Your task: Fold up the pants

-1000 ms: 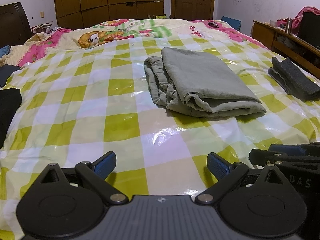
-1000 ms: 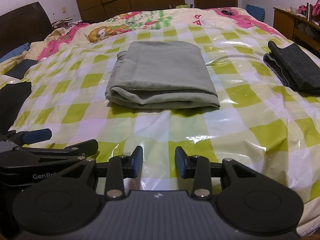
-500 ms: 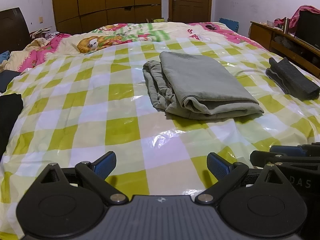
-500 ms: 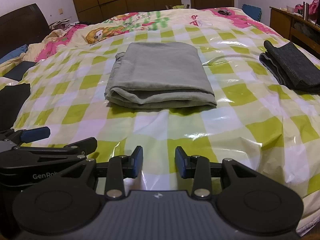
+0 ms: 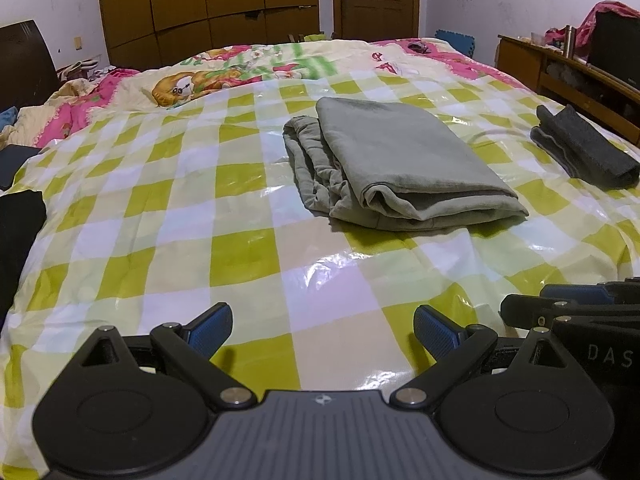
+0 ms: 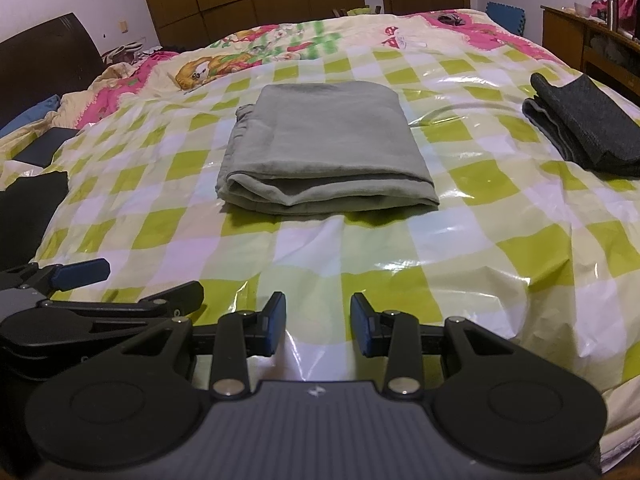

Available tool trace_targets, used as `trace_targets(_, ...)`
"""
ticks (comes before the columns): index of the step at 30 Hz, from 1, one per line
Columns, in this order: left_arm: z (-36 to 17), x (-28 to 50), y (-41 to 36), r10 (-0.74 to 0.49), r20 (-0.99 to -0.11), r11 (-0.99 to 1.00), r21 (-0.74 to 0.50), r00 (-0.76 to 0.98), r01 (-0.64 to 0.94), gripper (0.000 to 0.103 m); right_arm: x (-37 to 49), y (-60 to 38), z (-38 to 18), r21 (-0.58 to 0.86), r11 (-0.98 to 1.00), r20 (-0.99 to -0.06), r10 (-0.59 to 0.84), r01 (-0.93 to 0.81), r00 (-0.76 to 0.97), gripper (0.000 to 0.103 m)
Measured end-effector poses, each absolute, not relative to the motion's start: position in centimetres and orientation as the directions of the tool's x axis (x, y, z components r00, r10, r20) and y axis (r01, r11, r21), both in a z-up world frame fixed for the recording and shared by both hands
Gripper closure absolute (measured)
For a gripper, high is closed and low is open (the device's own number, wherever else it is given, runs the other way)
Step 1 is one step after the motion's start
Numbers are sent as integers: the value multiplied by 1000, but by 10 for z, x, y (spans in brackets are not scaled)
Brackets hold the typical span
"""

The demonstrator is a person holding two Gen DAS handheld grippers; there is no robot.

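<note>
Both grippers have drawn back a little from the bed's middle over the last second, and nothing else has shifted. Left gripper (image 5: pixel 322 330) hovers with jaws spread wide and empty; right gripper (image 6: pixel 318 330) is parted more narrowly, also holding nothing. Ahead of both jaws, well apart from them, the grey-green cotton pants (image 6: pixel 324 148) lie folded into a thick rectangle on the glossy yellow-and-white checked plastic sheet (image 5: pixel 240 248). Folding looks finished to me, though bunched layers poke out along the bundle's left edge. Right of the jaws sits a dark grey folded garment (image 6: pixel 584 128); black cloth (image 5: pixel 18 240) lies left. Between jaws and pants is bare sheet.
</note>
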State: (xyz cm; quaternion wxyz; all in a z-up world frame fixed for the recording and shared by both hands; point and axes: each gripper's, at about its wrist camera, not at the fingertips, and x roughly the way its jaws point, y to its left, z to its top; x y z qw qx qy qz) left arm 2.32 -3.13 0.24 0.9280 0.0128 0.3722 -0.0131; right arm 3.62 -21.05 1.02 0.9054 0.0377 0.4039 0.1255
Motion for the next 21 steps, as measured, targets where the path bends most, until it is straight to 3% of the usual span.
trace_targets(21,4,24,-29,-28,-689,999,1,724,40,0,35,-211,10,189,963,-721,269,-193,638,59)
